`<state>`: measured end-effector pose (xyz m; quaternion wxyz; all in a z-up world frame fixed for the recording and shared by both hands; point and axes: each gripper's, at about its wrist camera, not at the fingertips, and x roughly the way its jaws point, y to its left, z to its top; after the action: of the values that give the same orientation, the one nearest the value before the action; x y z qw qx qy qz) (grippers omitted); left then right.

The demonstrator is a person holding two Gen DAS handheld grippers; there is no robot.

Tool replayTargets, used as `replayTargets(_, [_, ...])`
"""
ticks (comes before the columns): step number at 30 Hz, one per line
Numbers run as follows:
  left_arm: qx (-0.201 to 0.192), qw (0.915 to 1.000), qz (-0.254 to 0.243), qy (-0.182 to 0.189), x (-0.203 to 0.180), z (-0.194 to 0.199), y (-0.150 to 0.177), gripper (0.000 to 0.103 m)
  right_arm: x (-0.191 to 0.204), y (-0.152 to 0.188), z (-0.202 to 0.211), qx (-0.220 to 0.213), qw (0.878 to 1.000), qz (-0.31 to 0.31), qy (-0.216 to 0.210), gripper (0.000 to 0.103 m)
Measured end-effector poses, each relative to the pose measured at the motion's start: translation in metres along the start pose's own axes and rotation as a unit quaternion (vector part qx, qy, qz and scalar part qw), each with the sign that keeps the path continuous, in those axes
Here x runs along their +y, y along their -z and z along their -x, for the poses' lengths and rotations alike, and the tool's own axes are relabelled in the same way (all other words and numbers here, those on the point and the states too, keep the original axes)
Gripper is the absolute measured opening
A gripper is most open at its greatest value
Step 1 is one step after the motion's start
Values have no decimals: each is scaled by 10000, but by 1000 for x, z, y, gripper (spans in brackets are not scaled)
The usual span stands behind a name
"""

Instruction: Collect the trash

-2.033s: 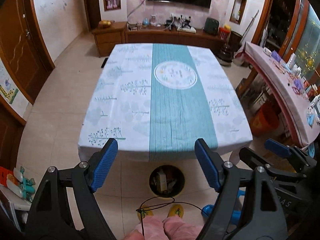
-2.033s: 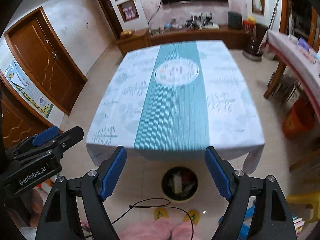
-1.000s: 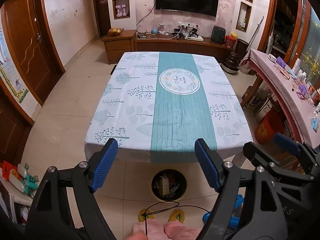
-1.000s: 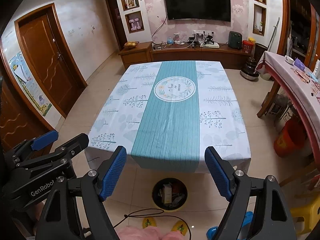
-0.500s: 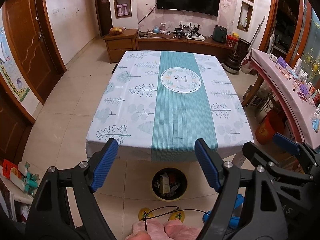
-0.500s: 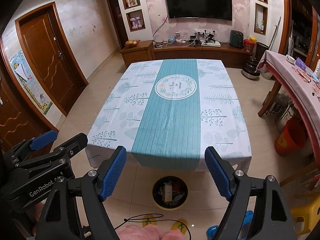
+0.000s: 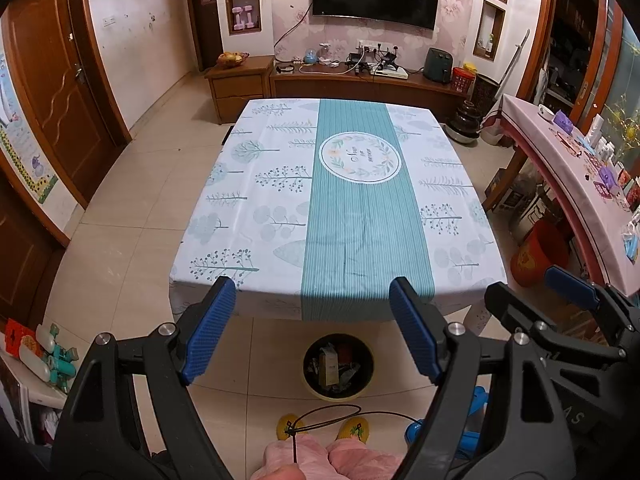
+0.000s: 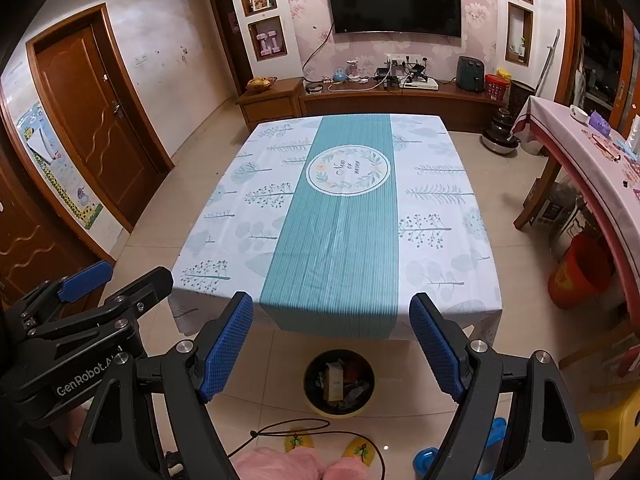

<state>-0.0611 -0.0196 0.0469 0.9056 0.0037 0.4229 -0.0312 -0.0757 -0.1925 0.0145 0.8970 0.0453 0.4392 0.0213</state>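
Trash [image 7: 335, 366] is sitting in the round bin [image 8: 339, 411] on the floor, just in front of the table's near edge. You are holding the left gripper [image 7: 311, 330] and the right gripper [image 8: 332, 346] above the bin, both pointing steeply down with jaws spread wide and nothing between them. Beyond the bin, the table [image 8: 440, 216] is showing only its tablecloth, so you are likely scanning for leftovers; keep sweeping slowly before finishing.

Readable lettering: "GenRobot.AI" on the left gripper [image 8: 80, 284] body (last letters partly hidden); script wording in the tablecloth [image 8: 340, 216] wreath, too small to read.
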Motion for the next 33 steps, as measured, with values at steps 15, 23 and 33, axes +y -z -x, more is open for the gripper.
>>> replayTargets(15, [39,10000,-7,-7,0,-3,2,77,-3,3,-6,64,10000,-54,4,82])
replayTargets(23, [126,9999,-3,-22,3,-11,6,77,-5,5,-11,90,9999,-56,-19,82])
replayTargets(33, [172,9998,-8,-57,1,-19,6,77,-4,4,-12,101,9999,-68,-13,82])
